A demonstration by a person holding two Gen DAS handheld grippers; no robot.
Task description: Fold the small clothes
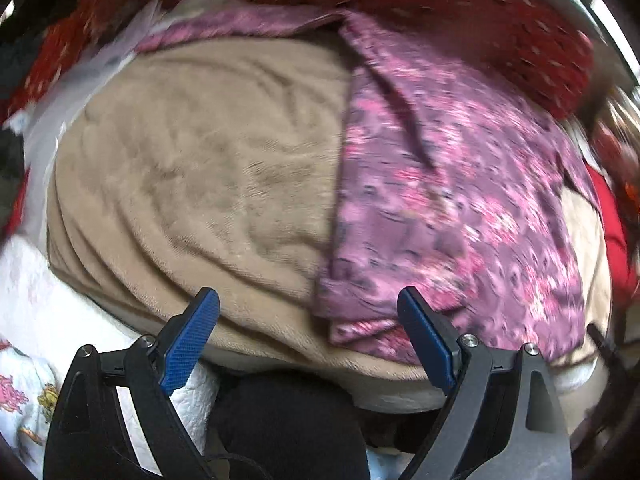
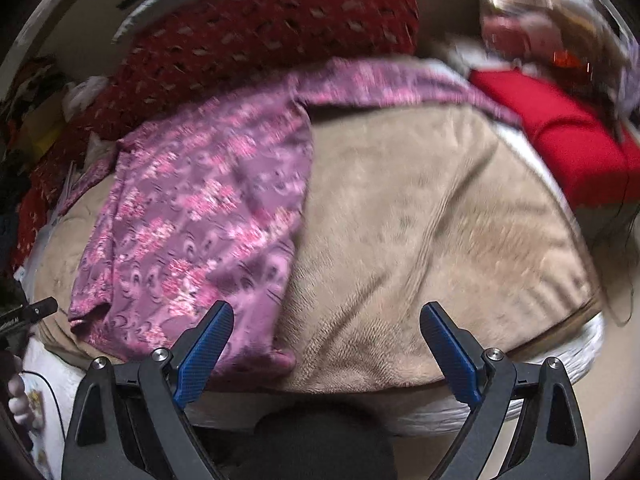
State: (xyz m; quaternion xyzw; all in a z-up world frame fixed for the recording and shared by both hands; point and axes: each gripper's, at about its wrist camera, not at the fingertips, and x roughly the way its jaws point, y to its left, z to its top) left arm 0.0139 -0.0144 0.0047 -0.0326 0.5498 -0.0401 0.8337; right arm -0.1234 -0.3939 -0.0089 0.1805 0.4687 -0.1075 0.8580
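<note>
Purple flowered garment (image 1: 448,200) lies spread on a tan blanket (image 1: 192,184) that covers a bed, its near hem close to the blanket's near edge. In the left wrist view it takes the right half of the blanket; in the right wrist view it (image 2: 192,216) takes the left half, so the garment sits between the two cameras. Bare tan blanket (image 2: 432,240) stretches out to either side of it, giving open room on the far left and on the right. Along the far edge a dark red patterned cloth (image 2: 272,28) is heaped, touching the garment's far end. A bright red folded cloth (image 2: 560,136) rests at the far right corner. White quilted bedding (image 1: 36,304) shows under the blanket's near left edge.

Left hand-held gripper (image 1: 308,336) hovers at the near edge of the blanket, fingers spread wide and gripping nothing, its right finger (image 1: 424,332) over the garment's near hem. Right hand-held gripper (image 2: 326,350) also hangs at the near edge, spread wide and empty, its left finger (image 2: 204,352) over the garment's near right corner.

The garment lies mostly flat, one straight side edge running near to far, with a few folds. Its print is blurred.
</note>
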